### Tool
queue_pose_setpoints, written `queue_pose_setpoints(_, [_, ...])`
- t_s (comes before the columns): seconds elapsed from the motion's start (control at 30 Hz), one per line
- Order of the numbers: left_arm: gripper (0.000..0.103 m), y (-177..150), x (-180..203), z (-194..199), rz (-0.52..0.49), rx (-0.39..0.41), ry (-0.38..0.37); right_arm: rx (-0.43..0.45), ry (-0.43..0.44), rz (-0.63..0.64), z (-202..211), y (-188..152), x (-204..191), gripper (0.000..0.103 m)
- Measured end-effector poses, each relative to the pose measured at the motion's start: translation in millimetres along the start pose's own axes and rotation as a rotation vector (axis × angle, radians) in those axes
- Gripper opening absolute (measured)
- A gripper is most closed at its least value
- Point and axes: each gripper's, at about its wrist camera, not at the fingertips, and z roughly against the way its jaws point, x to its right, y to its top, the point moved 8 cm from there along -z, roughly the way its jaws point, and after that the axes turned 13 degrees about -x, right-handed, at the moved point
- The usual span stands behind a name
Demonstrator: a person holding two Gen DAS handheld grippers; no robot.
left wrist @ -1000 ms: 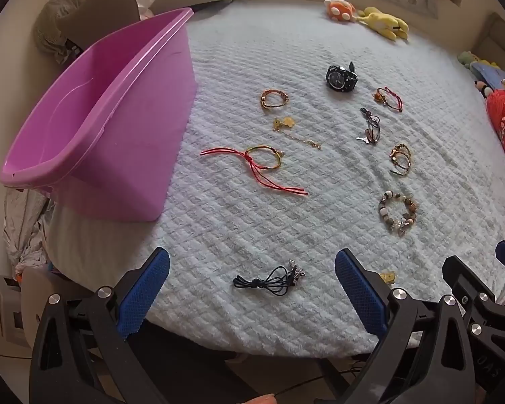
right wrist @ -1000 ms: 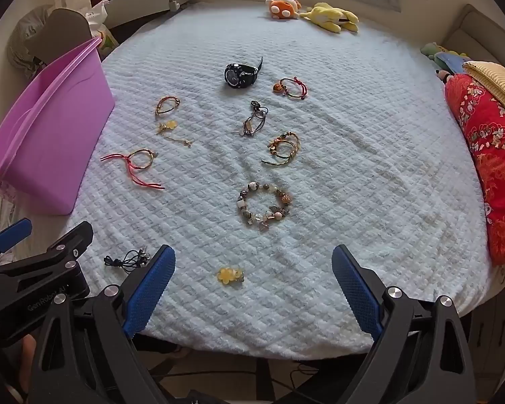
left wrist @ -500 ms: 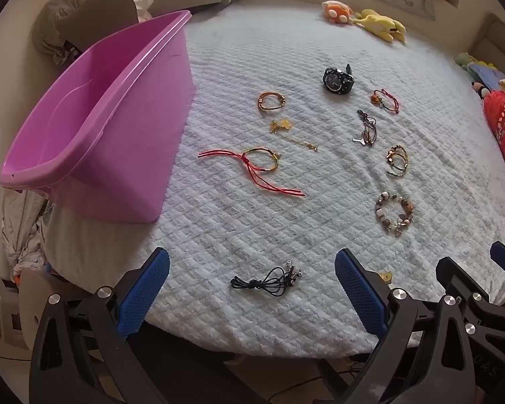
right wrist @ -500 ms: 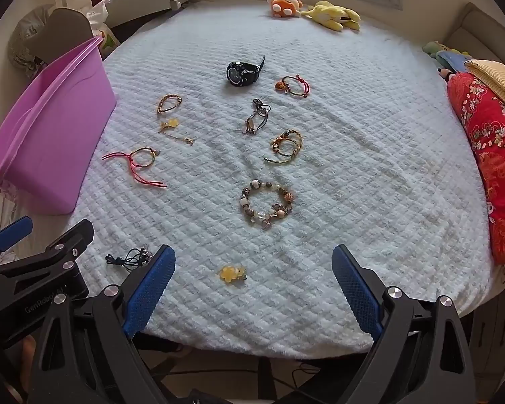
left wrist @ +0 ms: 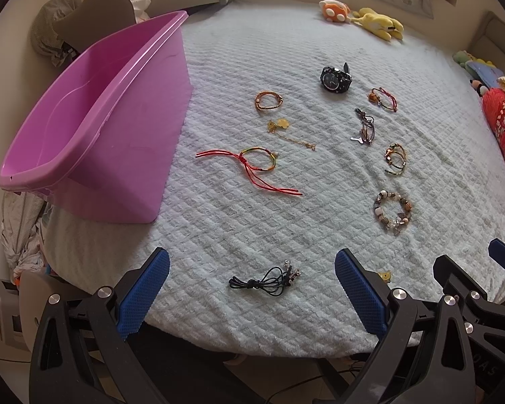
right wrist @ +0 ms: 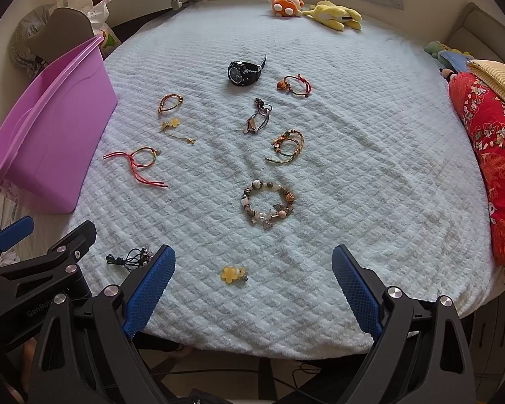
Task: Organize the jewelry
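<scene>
Several pieces of jewelry lie spread on a white quilted bed [left wrist: 219, 222]. A black cord necklace [left wrist: 264, 281] lies near the front edge, between the fingers of my open left gripper [left wrist: 252, 294]. A red string bracelet [left wrist: 252, 165], a black watch [left wrist: 335, 79] and a beaded bracelet [left wrist: 392, 212] lie farther in. A purple tub [left wrist: 94, 124] stands empty at the left edge. My right gripper [right wrist: 252, 289] is open, with a yellow flower charm [right wrist: 232, 273] between its fingers and the beaded bracelet [right wrist: 267, 203] ahead.
Plush toys [right wrist: 316, 8] lie at the far end of the bed. A red patterned quilt [right wrist: 491, 155] is piled along the right side. A chair draped with clothes [left wrist: 77, 23] stands beyond the tub. The left gripper's body [right wrist: 33, 269] shows at the lower left of the right wrist view.
Both views have drawn back slightly toward the front edge of the bed. The jewelry has not moved and both grippers stay open.
</scene>
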Motion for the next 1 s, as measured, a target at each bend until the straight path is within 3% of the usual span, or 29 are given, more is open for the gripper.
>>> queue_pose_setpoints(1.0, [0.097, 1.5, 3.1, 2.2, -0.007, -0.002, 0.002, -0.001, 0.007, 0.001, -0.1, -0.5, 0.7, 0.09])
